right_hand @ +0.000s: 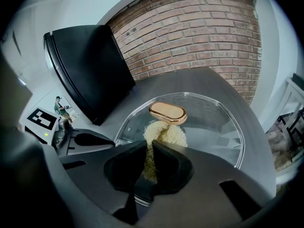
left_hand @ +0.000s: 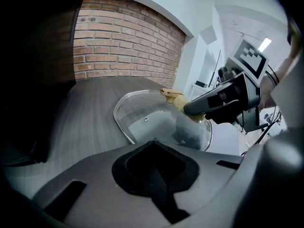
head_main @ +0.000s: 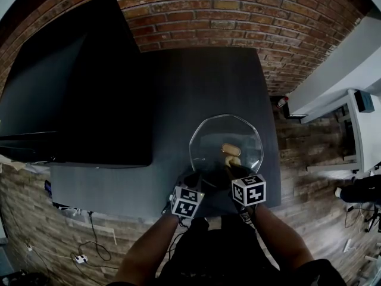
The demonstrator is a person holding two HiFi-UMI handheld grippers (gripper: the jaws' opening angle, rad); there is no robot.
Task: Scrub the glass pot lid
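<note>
Fisheye distortion is bending the brick wall in the dim head view. A ceiling light is glaring, and the glass pot lid is showing soft reflections.

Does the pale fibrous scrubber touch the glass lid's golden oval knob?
Touching: right gripper view shows the scrubber meeting the knob at its near edge.
</note>
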